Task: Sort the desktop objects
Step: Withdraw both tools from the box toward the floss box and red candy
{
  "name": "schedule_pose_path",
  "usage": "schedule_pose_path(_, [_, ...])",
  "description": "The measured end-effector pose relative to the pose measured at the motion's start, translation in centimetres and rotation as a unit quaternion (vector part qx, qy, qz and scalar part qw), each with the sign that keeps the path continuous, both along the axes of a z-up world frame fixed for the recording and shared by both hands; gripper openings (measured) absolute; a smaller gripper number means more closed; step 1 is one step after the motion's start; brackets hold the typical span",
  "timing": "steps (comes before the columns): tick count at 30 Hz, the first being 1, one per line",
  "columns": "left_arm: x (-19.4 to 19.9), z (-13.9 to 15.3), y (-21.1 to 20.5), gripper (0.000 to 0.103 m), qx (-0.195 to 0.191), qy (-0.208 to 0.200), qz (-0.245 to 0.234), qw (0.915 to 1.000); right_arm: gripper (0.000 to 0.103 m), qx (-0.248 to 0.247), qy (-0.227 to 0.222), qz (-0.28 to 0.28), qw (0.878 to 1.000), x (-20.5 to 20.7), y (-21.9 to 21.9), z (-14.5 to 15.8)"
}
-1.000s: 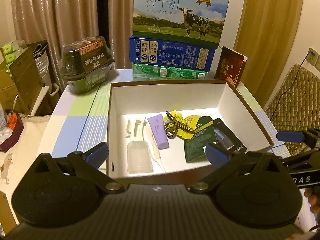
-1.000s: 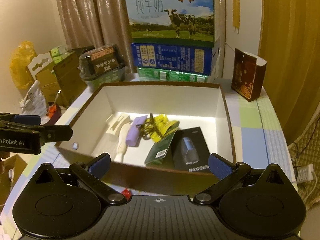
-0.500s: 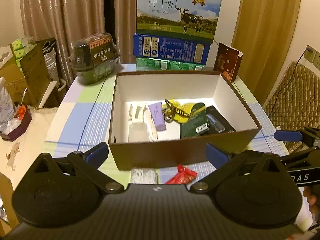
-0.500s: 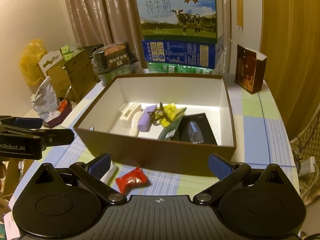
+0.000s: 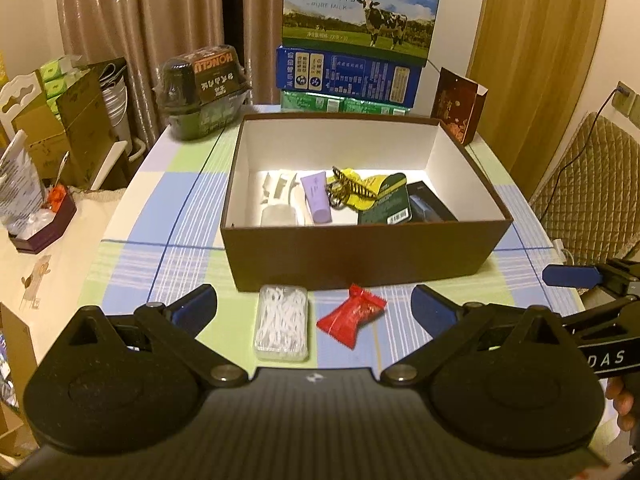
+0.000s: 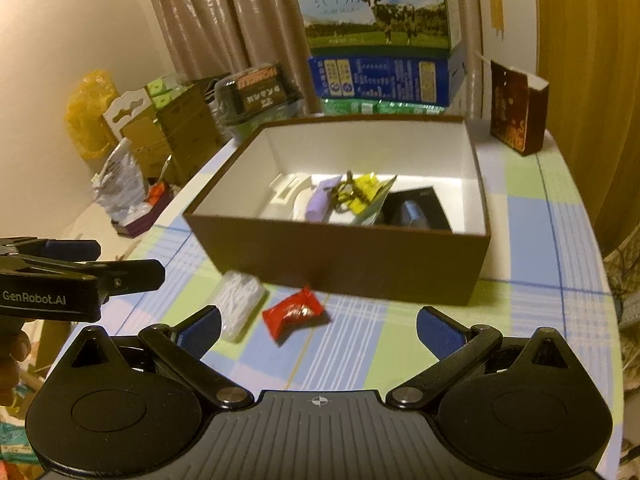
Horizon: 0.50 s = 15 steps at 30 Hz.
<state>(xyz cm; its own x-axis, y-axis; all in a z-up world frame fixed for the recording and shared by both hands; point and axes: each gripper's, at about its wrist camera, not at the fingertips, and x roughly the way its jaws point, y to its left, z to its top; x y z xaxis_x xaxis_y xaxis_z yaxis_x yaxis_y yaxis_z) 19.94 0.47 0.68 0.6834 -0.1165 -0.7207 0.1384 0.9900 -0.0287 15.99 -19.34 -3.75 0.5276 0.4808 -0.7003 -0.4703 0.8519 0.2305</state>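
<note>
A brown box [image 5: 360, 258] [image 6: 340, 264] with a white inside stands on the checked tablecloth. It holds a purple tube [image 5: 316, 198], a yellow packet [image 5: 362, 186], a dark green packet [image 5: 386, 206], a black box [image 5: 430, 206] and white items [image 5: 276, 192]. In front of the box lie a clear case of white floss picks [image 5: 283, 322] [image 6: 238, 308] and a red candy [image 5: 352, 316] [image 6: 294, 314]. My left gripper [image 5: 314, 308] is open above the case and candy. My right gripper [image 6: 318, 324] is open, with the candy between its fingers.
Stacked milk cartons [image 5: 360, 32] stand behind the box. A dark wrapped container [image 5: 202, 86] is at the back left and a small dark red box [image 5: 458, 110] at the back right. Cardboard boxes [image 5: 68, 120] and clutter stand left of the table.
Both grippers have pulled back and up from over the box. The floss case and the red candy in front of the box have come into view.
</note>
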Motion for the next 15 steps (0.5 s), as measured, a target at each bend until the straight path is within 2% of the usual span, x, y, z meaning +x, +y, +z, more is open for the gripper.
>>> schedule_pose_path(15, [-2.7,-2.9,1.0,0.102,0.009,0.044,0.022,0.9987,0.101,-0.001,0.043,0.024,0.999,-1.7,0.9,-2.2])
